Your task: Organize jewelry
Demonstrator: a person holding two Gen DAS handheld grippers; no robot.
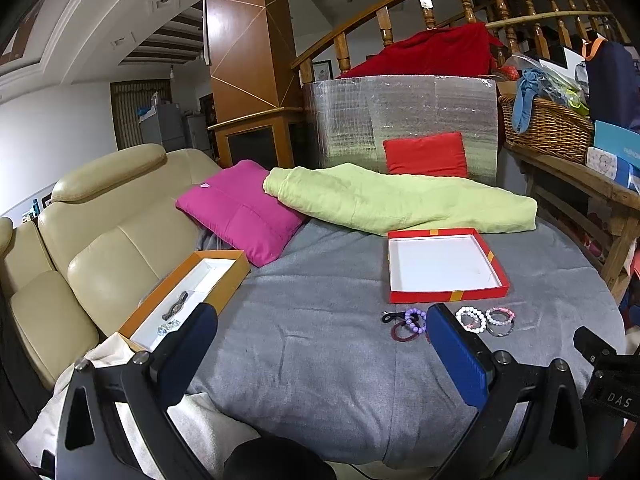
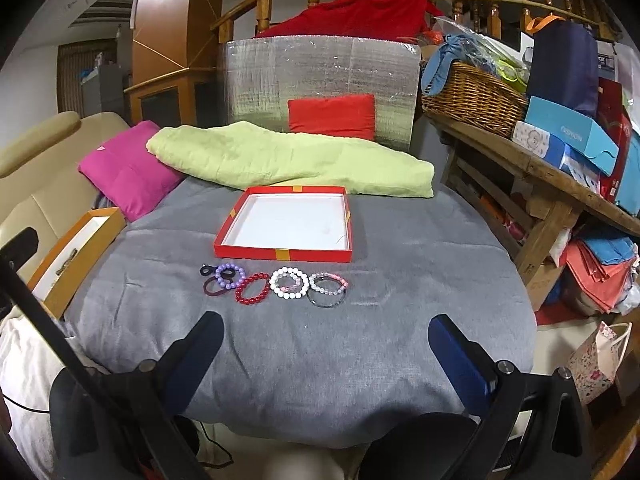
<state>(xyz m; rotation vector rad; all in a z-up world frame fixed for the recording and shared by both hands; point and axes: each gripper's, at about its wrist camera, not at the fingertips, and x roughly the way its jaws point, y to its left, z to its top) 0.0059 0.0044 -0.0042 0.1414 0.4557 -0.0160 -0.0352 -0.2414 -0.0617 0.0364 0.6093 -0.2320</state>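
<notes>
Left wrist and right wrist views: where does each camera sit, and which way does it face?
Left wrist: sits on the left tool, facing the orange box and sofa; its own open fingers show.
Right wrist: sits on the right tool, facing the bracelets before the red box; its fingers show, the other tool at left edge.
Shared: grey cover, both boxes, bracelets.

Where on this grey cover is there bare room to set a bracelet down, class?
Free: the grey cover between the bracelet row and the grippers, and right of the red box; the box's white floor is also bare. Crowded: the bracelet row itself, close against the box's front edge.
</notes>
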